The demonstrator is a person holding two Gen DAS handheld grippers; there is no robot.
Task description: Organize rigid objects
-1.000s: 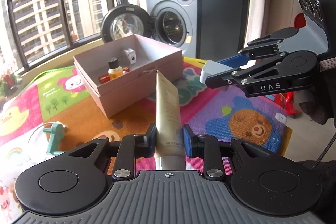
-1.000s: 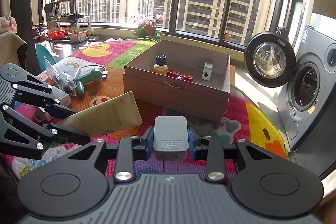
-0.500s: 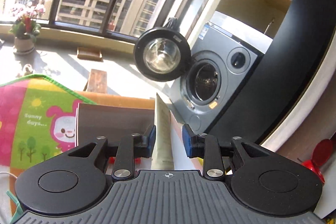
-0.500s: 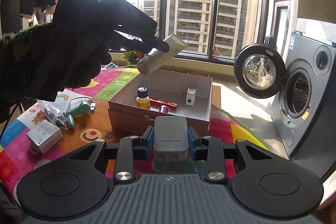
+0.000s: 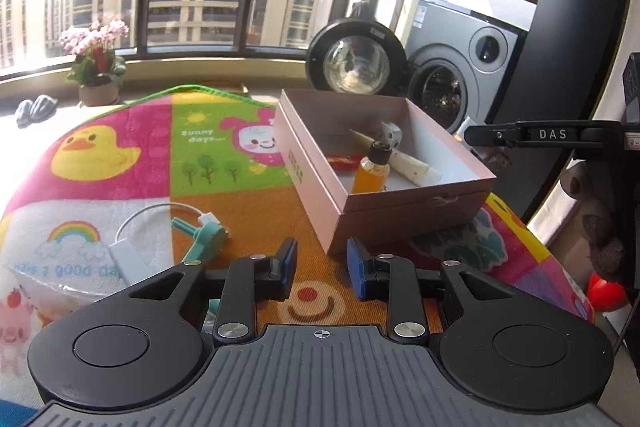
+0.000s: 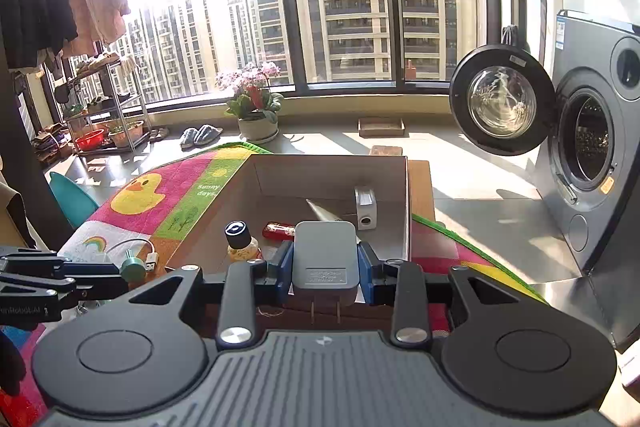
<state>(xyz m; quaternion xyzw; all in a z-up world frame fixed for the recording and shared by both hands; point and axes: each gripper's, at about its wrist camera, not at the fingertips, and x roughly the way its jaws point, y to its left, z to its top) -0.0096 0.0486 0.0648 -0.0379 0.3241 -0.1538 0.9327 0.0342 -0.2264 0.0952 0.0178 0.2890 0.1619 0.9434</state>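
The open pale-pink cardboard box on the cartoon-print play mat over the table already holds four things: a small amber glass bottle with a black cap, a cream squeeze tube lying flat behind it, a red stick-shaped item and a small white cube-like adapter near the far wall. The left gripper hangs near the box's near-left corner with its blue pads apart and nothing between them. The right gripper is clamped on a grey wall charger plug, prongs pointing back toward the camera, held just at the box's near rim, so that piece looks next to go in. Left on the mat, well left of the box: a teal plastic hand-crank tool, a white cable with a connector and a flat white block. By this showing, the sorting is past halfway but not finished.
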